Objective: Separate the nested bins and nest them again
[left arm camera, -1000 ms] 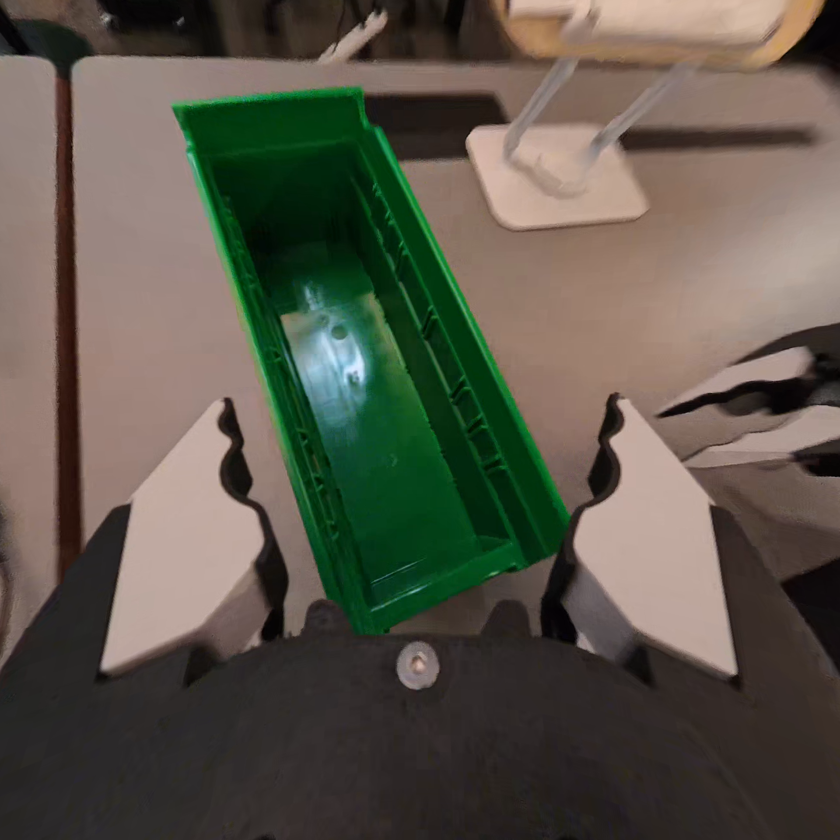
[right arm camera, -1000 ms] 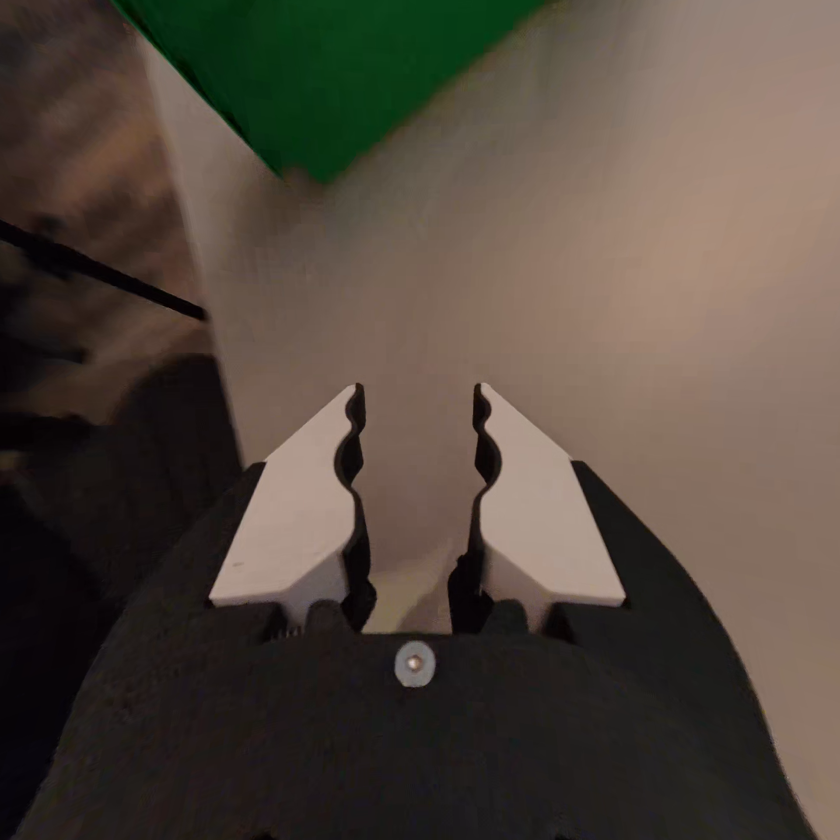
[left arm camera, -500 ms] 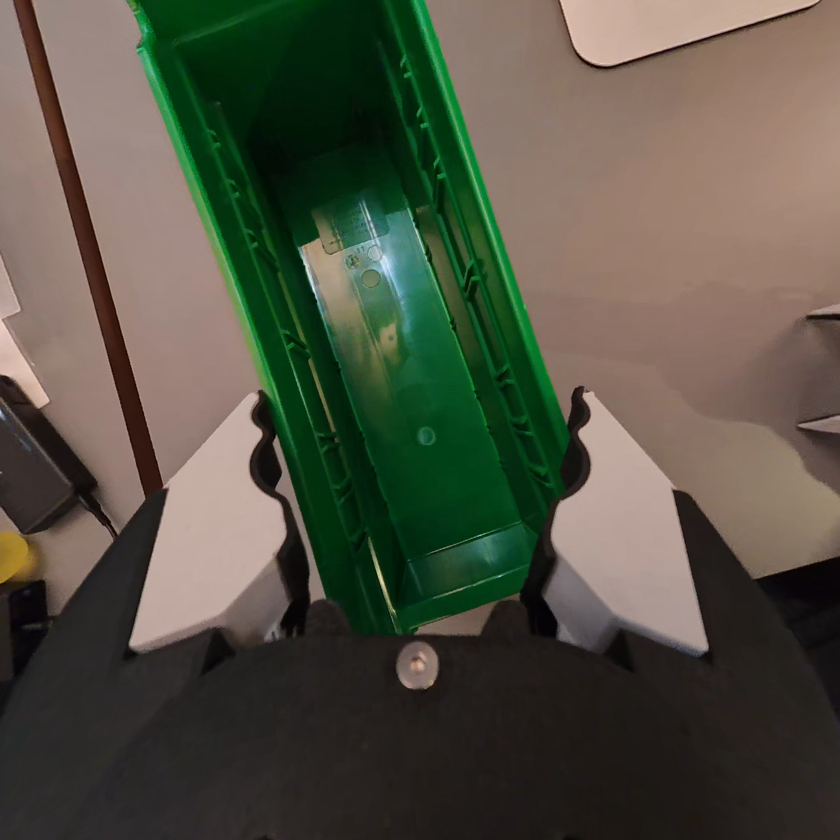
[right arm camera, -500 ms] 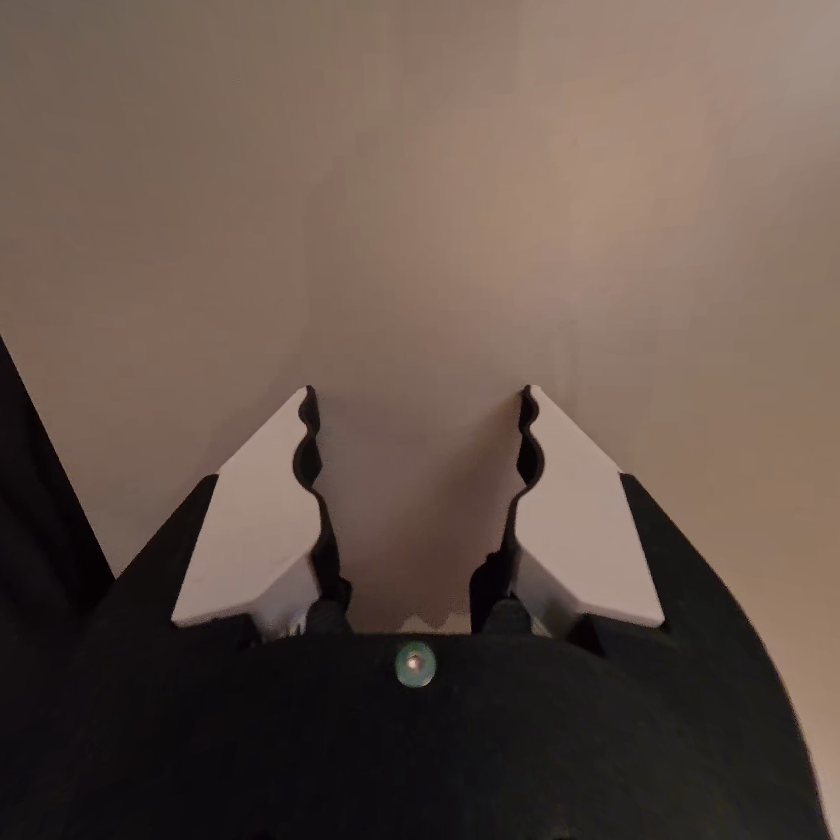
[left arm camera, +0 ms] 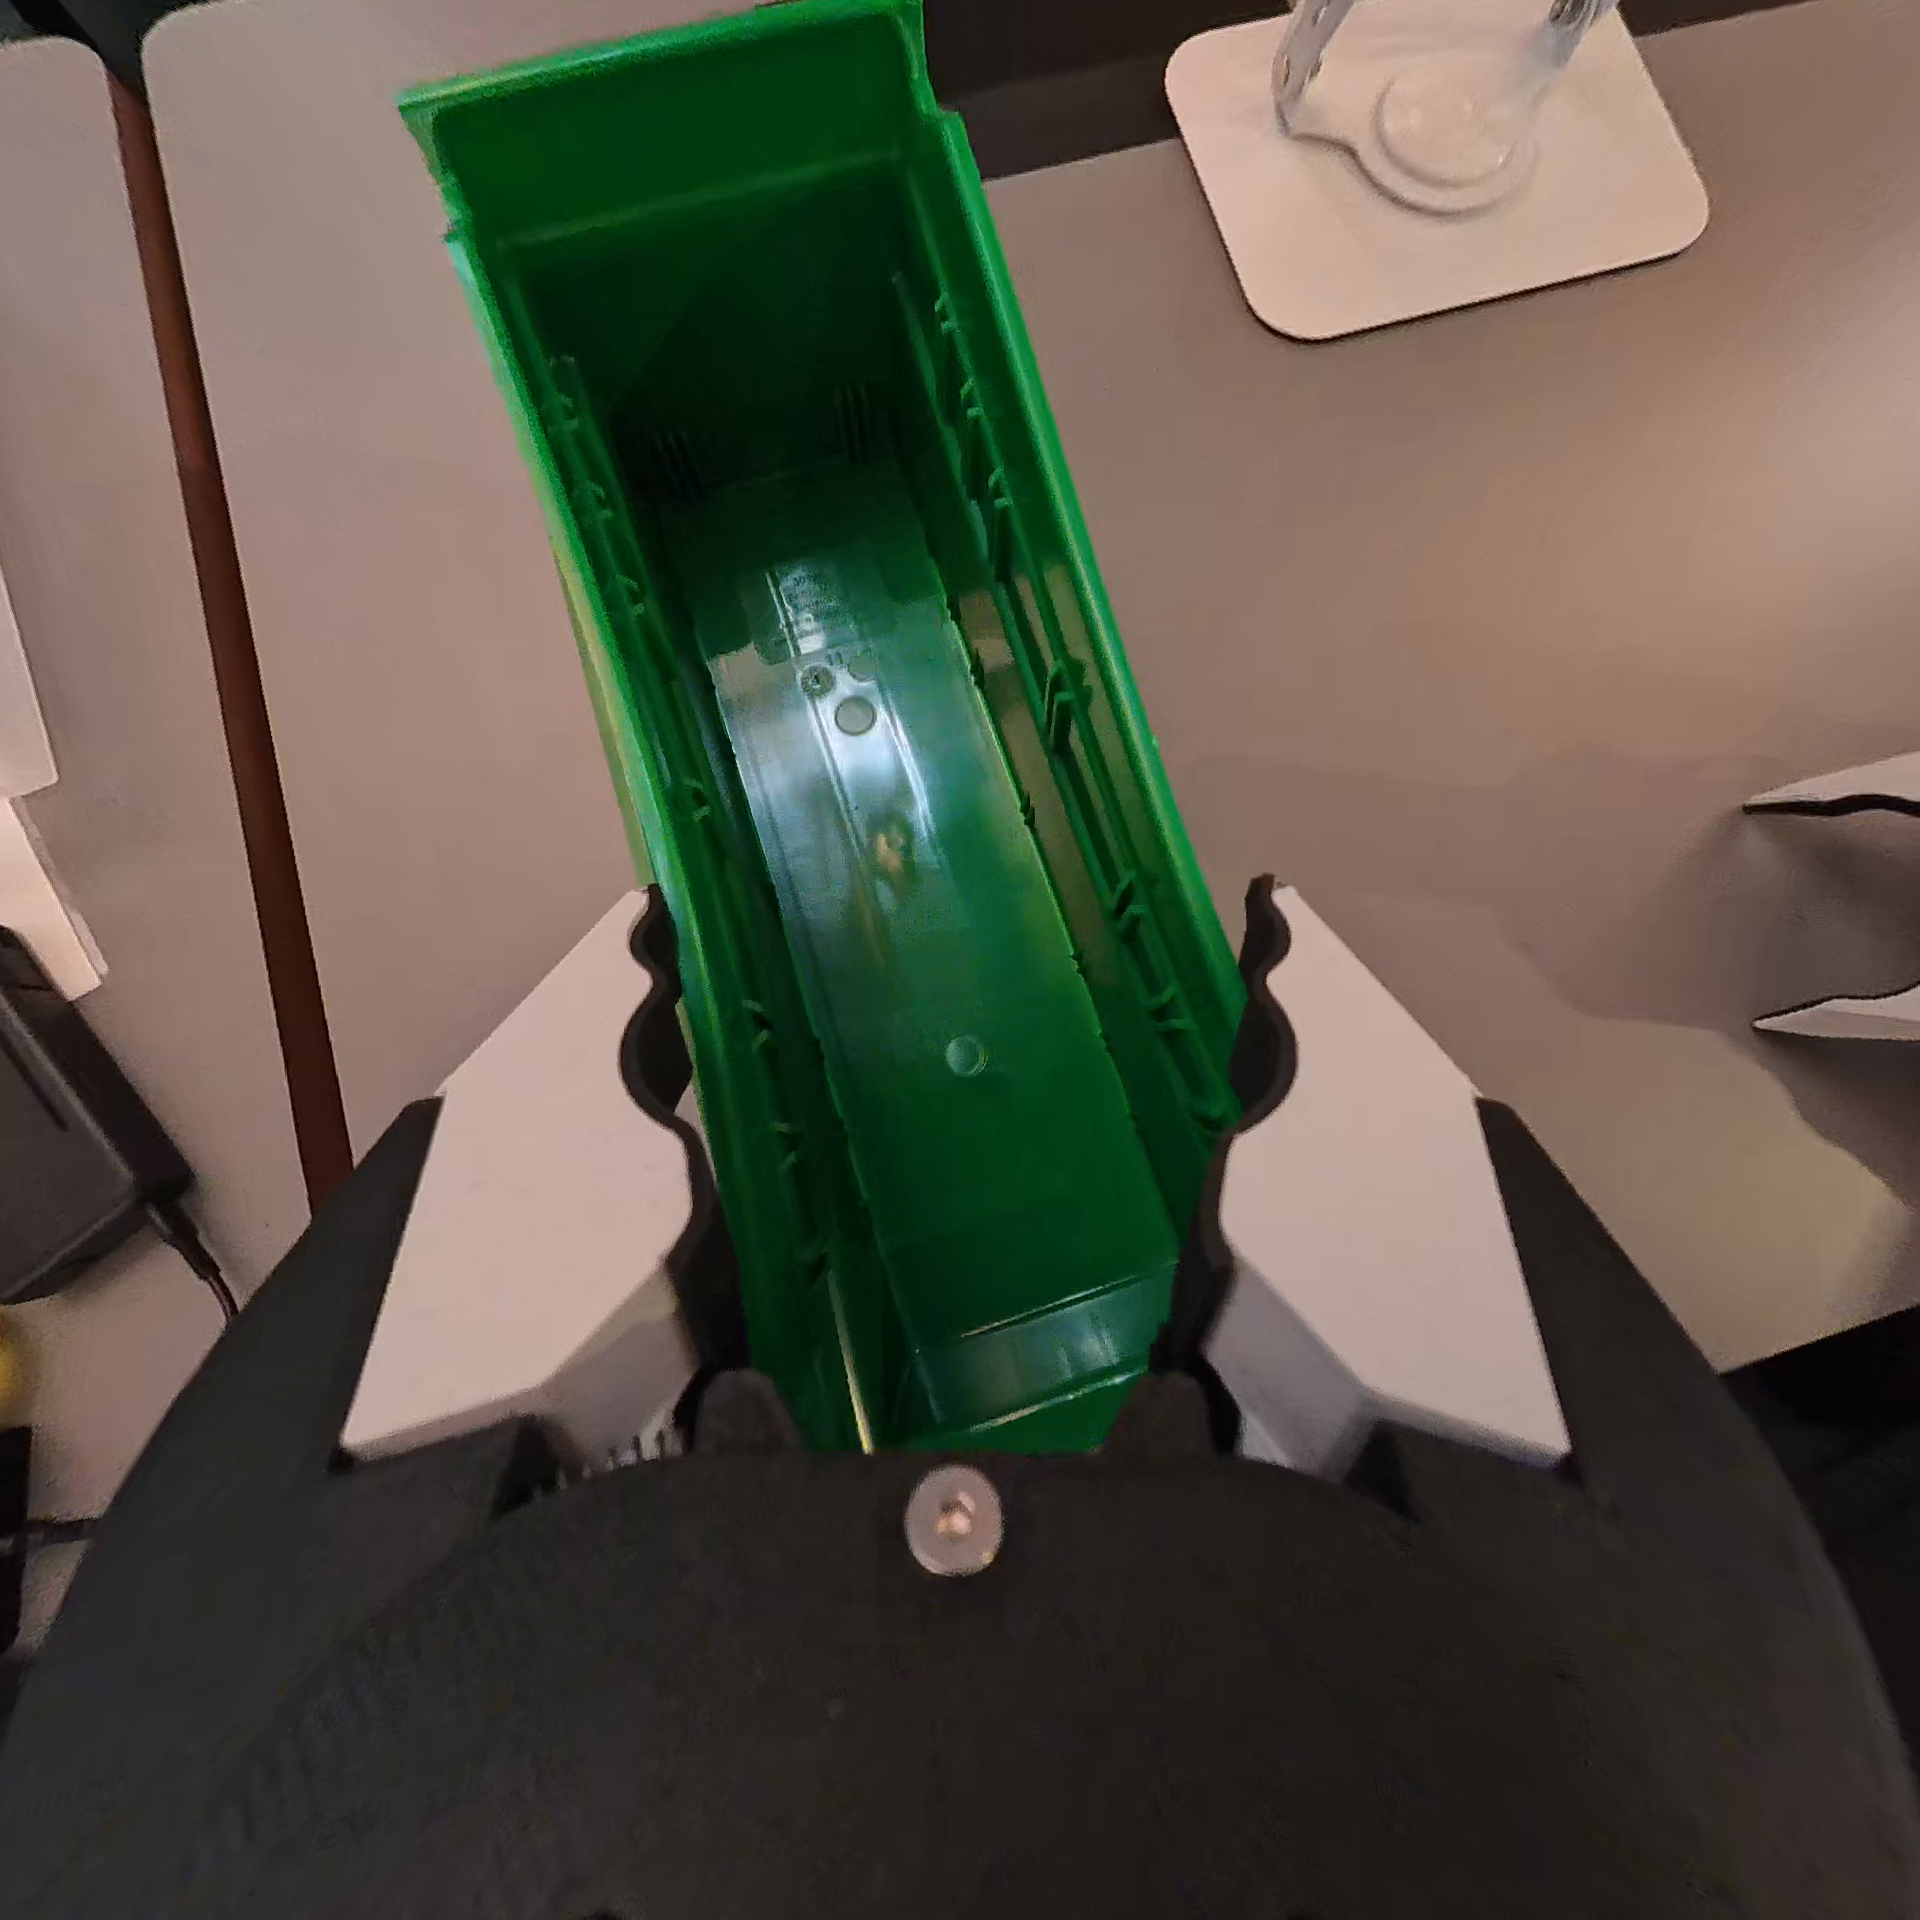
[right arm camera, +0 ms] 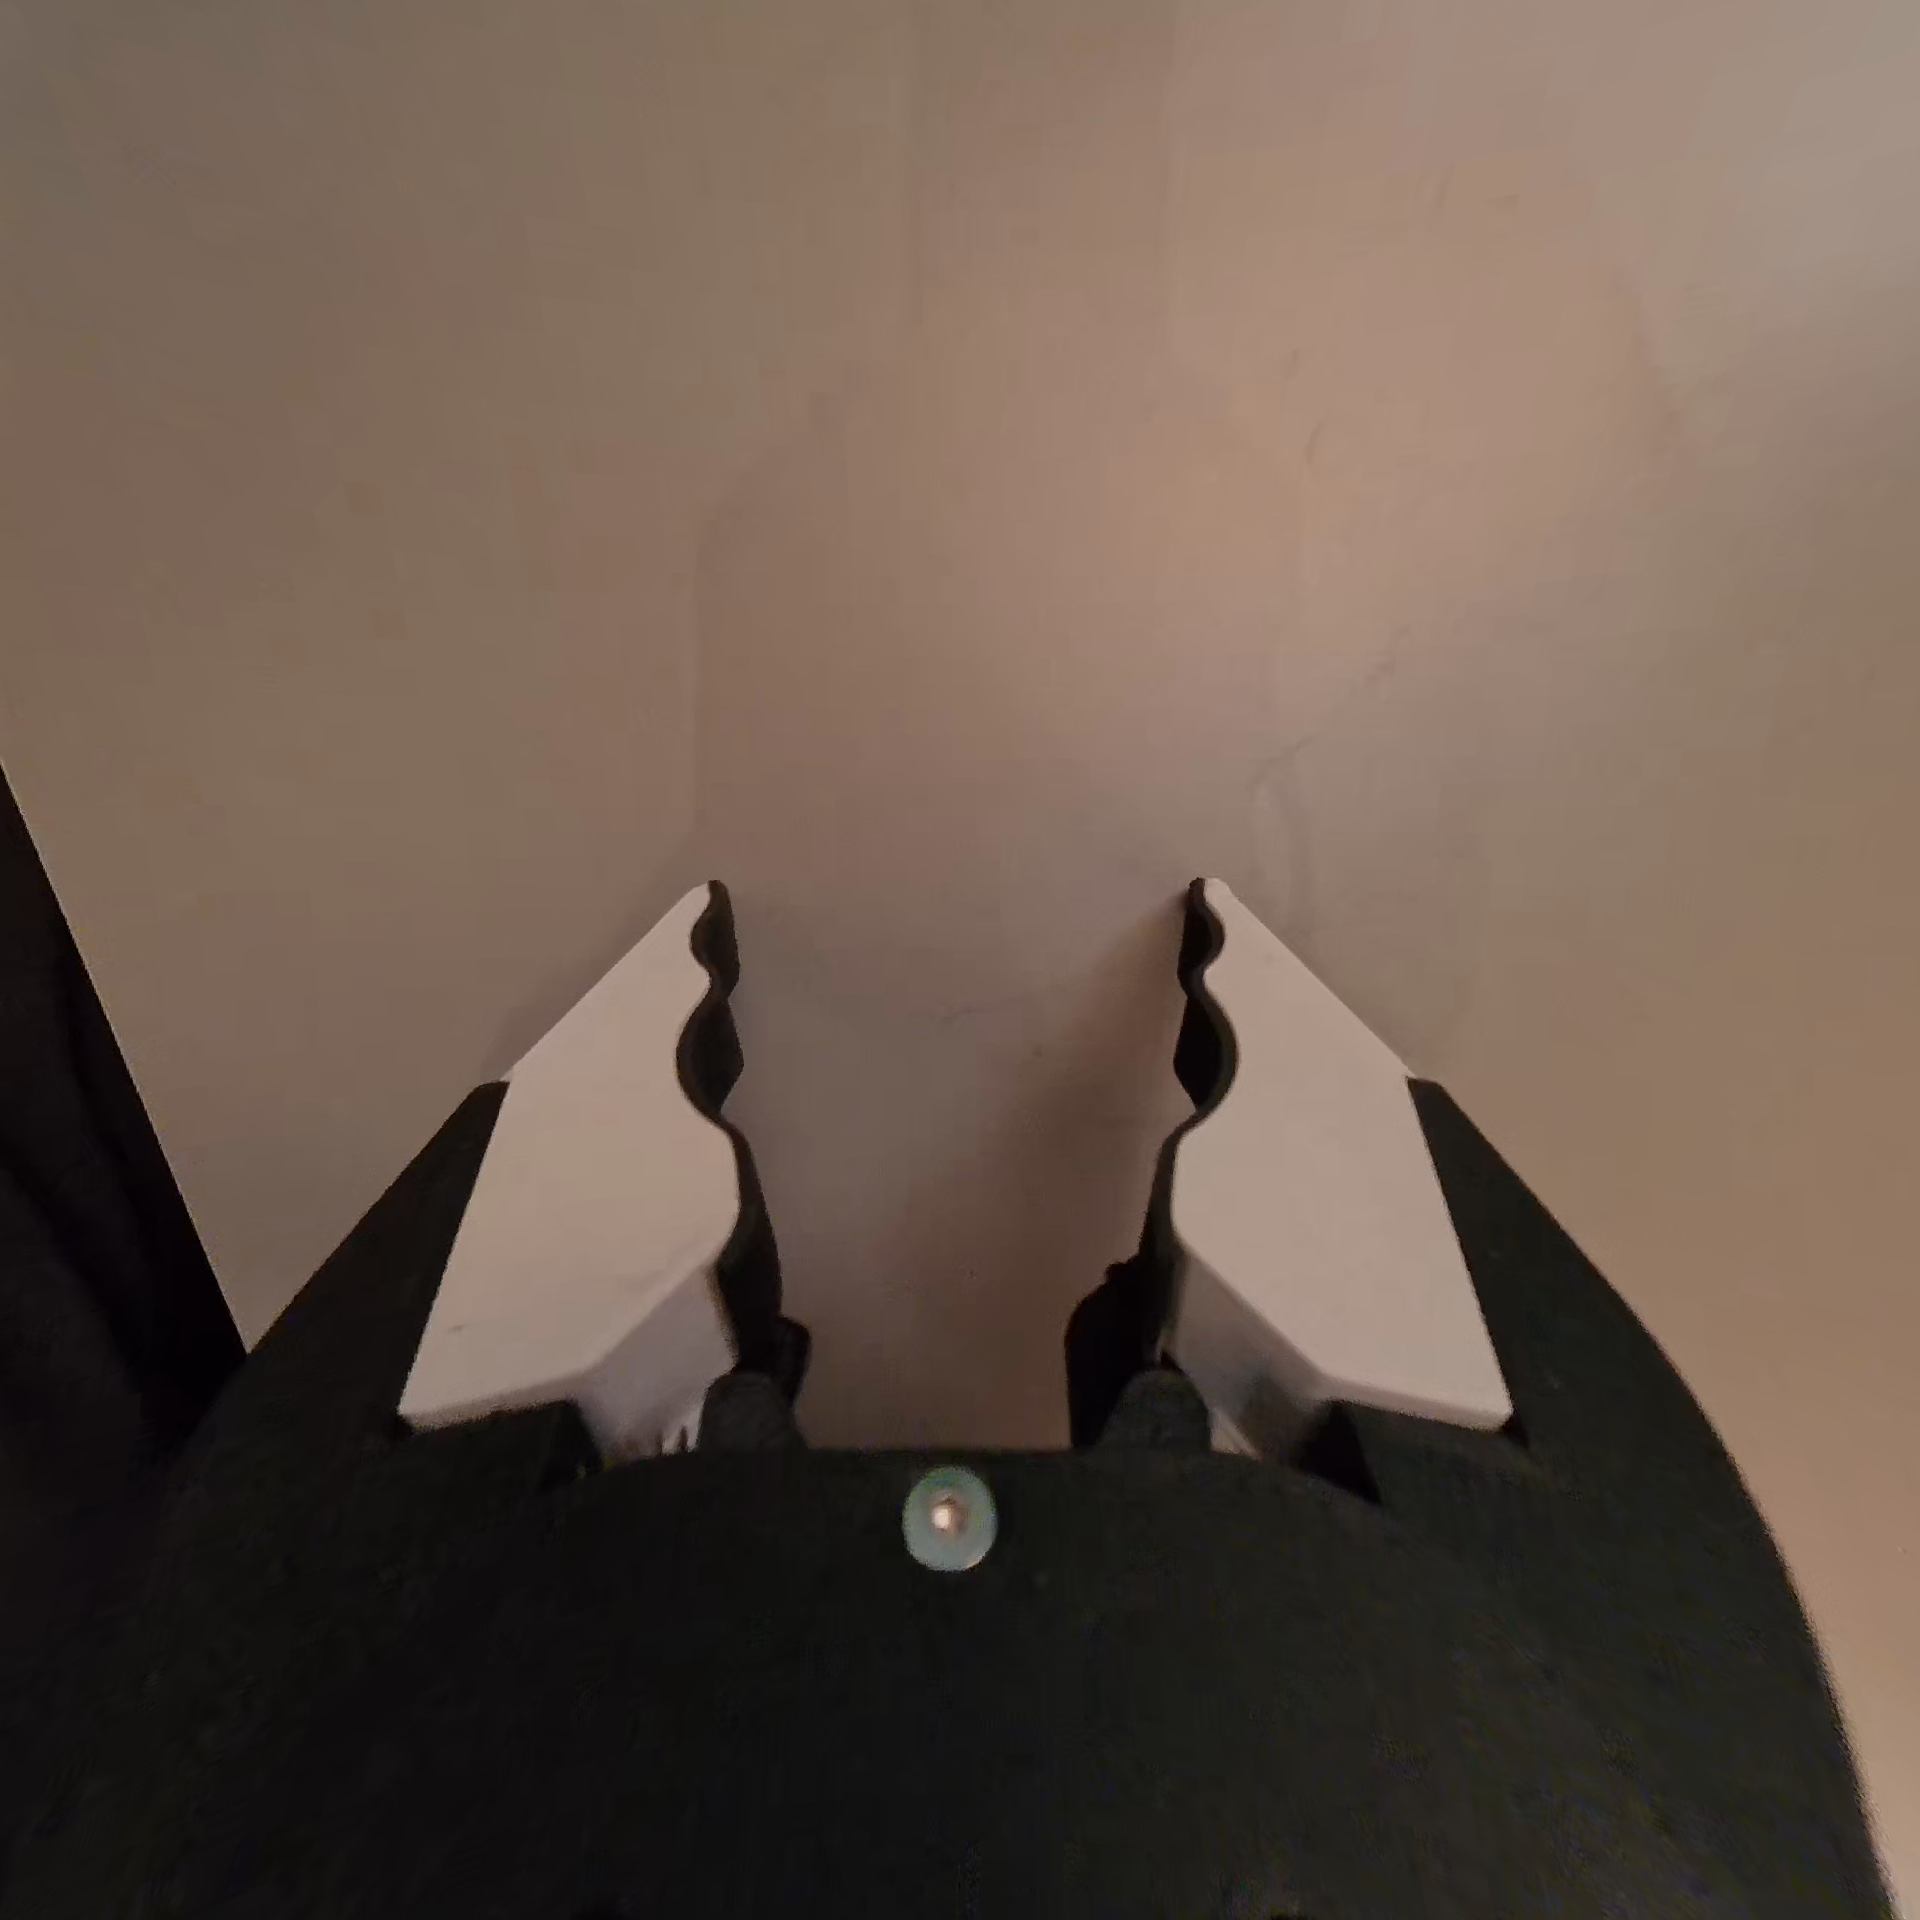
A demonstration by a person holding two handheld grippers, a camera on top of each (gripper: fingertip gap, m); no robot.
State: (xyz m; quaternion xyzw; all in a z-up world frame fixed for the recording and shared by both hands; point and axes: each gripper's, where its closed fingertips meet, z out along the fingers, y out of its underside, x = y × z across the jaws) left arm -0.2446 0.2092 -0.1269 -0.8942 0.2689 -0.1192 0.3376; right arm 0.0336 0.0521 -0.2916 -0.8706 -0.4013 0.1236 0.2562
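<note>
A long green bin lies on the grey table, open side up, its length running away from me. A second wall edge shows along its left side, so it may be two bins nested; I cannot tell for sure. My left gripper is shut on the bin's near end, with one finger pressed against each outer side wall. My right gripper is open and empty over bare table, with no bin in its view. Its white fingers also show at the right edge of the left wrist view, apart from the bin.
A white stand base with clear legs sits at the back right. A brown gap separates this table from another on the left. A black device with a cable lies at the left. The table's front edge runs at the lower right.
My left gripper moved forward and closed from wide open onto the bin's near end. My right gripper opened wider and swung away; the green bin left its view.
</note>
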